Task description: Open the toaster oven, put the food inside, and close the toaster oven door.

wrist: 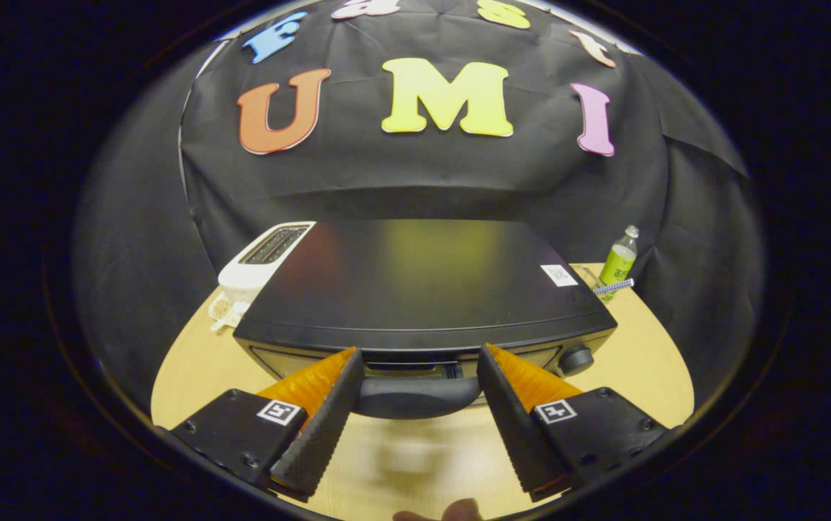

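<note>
Wooden table [647, 362], toaster oven [423, 282] dead ahead; gripper [419, 380] spread wide, straddling the door handle [419, 396], lined up to pull

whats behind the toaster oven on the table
Behind the toaster oven, a white slot toaster stands off one rear corner and a green bottle off the other. Its body hides the table directly behind. The open hand-held gripper straddles the door handle.

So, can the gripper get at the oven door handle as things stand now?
Probably yes. The gripper is open, its fingers on either side of the door handle of the toaster oven, with nothing between them and the handle.
</note>
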`<state>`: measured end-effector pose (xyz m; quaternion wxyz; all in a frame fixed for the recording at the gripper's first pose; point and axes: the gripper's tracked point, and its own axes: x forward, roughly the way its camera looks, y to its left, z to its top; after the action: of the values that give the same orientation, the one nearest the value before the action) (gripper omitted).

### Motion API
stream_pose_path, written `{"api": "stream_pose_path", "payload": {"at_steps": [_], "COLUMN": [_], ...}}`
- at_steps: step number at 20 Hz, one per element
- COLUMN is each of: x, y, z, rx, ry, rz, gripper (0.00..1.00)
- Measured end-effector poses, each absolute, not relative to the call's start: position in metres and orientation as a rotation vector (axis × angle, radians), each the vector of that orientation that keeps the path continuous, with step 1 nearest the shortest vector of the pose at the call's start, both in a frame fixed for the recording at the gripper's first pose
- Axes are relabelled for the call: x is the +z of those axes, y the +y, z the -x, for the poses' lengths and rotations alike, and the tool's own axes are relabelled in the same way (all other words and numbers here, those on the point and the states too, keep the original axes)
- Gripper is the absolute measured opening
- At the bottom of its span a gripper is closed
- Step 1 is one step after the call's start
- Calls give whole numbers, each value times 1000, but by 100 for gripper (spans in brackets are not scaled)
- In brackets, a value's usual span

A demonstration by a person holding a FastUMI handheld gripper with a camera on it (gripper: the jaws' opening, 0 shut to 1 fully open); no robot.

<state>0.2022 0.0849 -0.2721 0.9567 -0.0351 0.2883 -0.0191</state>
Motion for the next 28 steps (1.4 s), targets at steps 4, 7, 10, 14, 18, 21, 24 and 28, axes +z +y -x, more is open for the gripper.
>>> {"api": "stream_pose_path", "payload": {"at_steps": [4,7,10,14,18,21,24,28], "x": [-278,-285,-299,-336,-370,-326,-289,-254], "y": [84,83,81,78,73,76,87,119], "z": [-182,-160,-134,-92,-54,-29,-6,19], "rx": [-55,-53,-57,-78,-80,-33,63,238], "ry": [583,588,591,642,737,677,669,758], "rz": [65,44,38,14,2,-5,-36,-213], "gripper": [100,100,100,100,100,100,100,100]}}
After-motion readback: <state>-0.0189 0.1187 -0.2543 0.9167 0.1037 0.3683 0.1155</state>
